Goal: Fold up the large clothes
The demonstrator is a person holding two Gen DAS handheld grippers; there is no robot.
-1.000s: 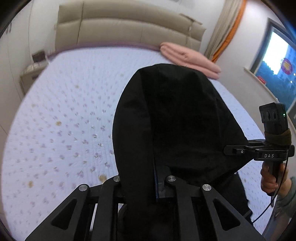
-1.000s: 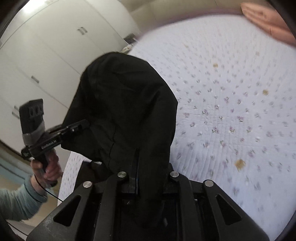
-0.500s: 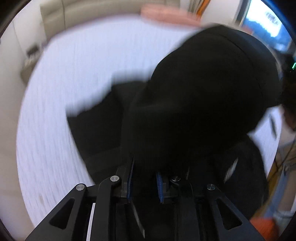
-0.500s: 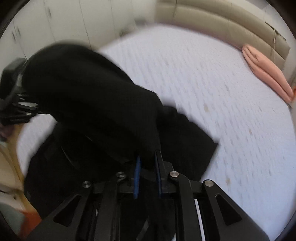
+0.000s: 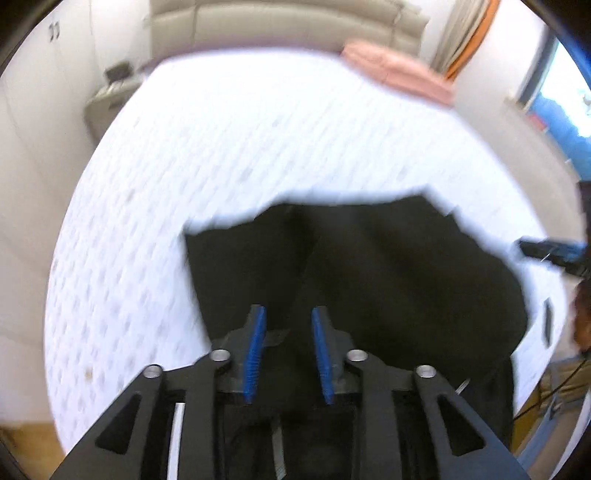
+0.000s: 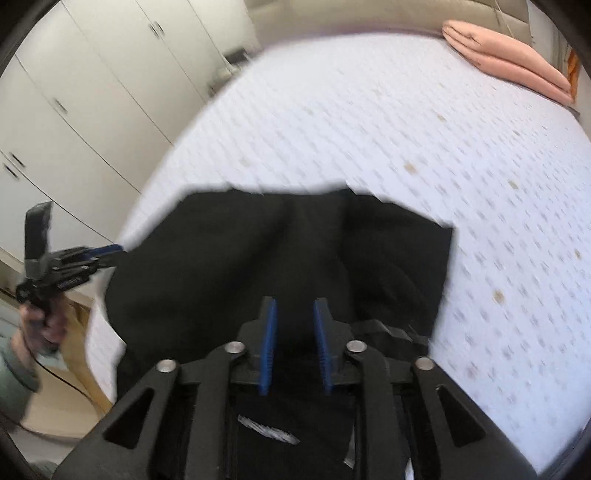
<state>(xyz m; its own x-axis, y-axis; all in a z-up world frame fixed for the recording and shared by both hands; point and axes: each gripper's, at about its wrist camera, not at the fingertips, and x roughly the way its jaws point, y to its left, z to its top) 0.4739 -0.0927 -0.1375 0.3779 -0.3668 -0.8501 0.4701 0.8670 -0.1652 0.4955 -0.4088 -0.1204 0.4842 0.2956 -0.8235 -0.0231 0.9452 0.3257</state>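
Note:
A large black garment [image 5: 369, 266] lies spread on the near part of the white patterned bed [image 5: 229, 155], its near end hanging over the bed's edge. It also shows in the right wrist view [image 6: 280, 258]. My left gripper [image 5: 287, 314] is open and empty, its blue pads apart above the garment's near edge. My right gripper [image 6: 294, 306] is open and empty too, above the same edge. The right gripper shows at the far right of the left wrist view [image 5: 554, 253]; the left gripper shows at the left of the right wrist view [image 6: 74, 262].
A folded pink blanket [image 6: 509, 70] lies at the bed's far right corner [image 5: 399, 70]. A beige headboard [image 5: 280, 22] stands behind. White wardrobes [image 6: 74, 92] line the left side, a nightstand [image 5: 110, 96] sits by the bed, and a window [image 5: 565, 110] is at the right.
Both grippers held the black garment up a second ago, swung it down onto the bed, and have now opened and let go. The garment now lies flat.

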